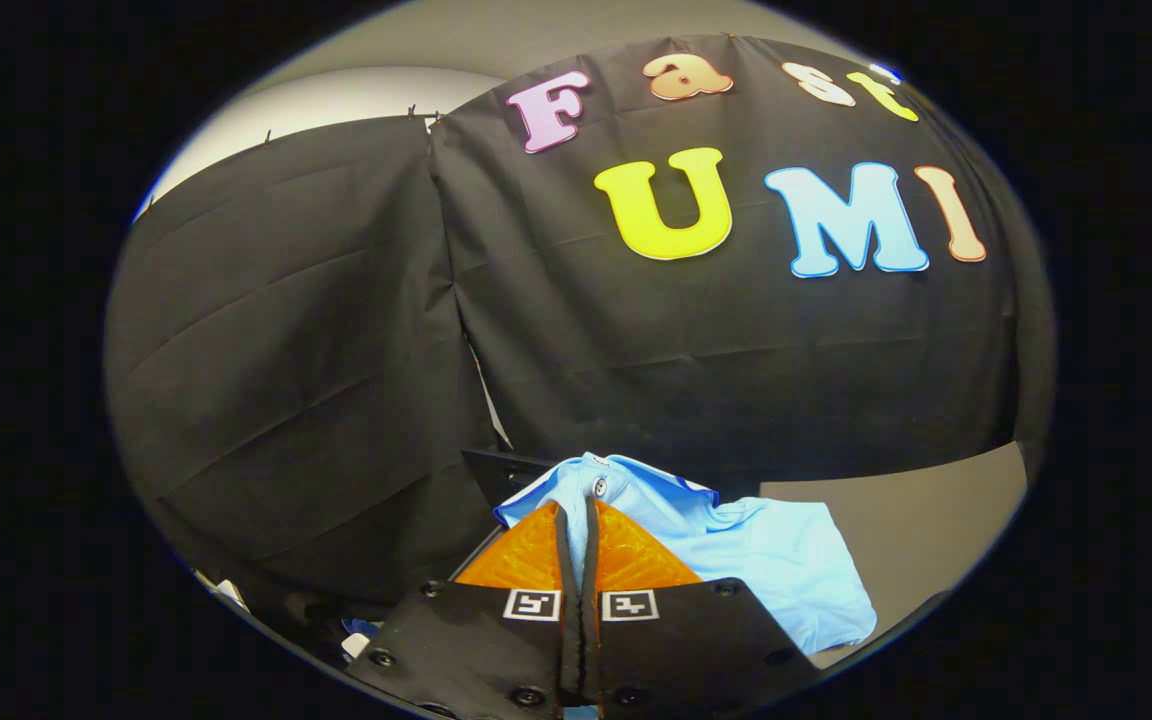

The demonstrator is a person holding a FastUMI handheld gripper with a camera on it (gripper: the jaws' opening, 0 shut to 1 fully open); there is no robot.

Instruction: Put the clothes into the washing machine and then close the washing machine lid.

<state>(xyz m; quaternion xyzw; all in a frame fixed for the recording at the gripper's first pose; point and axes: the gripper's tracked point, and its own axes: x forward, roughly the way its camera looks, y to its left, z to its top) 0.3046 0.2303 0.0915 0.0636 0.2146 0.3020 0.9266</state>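
Claw (576,520): fingers pressed together, with a thin fold of the light blue shirt (736,550) caught between them. The fabric runs up the narrow seam between both fingers, so both bear on it.

Light blue shirt: a collared garment with a small button showing at the neck. The collar stands at 12 o'clock from the fingertips, touching them. The body and one short sleeve spread away toward 3 to 4 o'clock from the fingers. A smaller part shows at 10 o'clock from the tips. Whether the shirt hangs free or rests on something below cannot be told.

Grey tabletop (936,520): a flat surface beyond the shirt at 3 o'clock, partly covered by it.

Dark panel (501,470): a flat edge at 11 o'clock from the fingertips, behind the shirt; its nature cannot be determined.

Black cloth wall (316,380): stands beyond everything, creased, meeting the tabletop.
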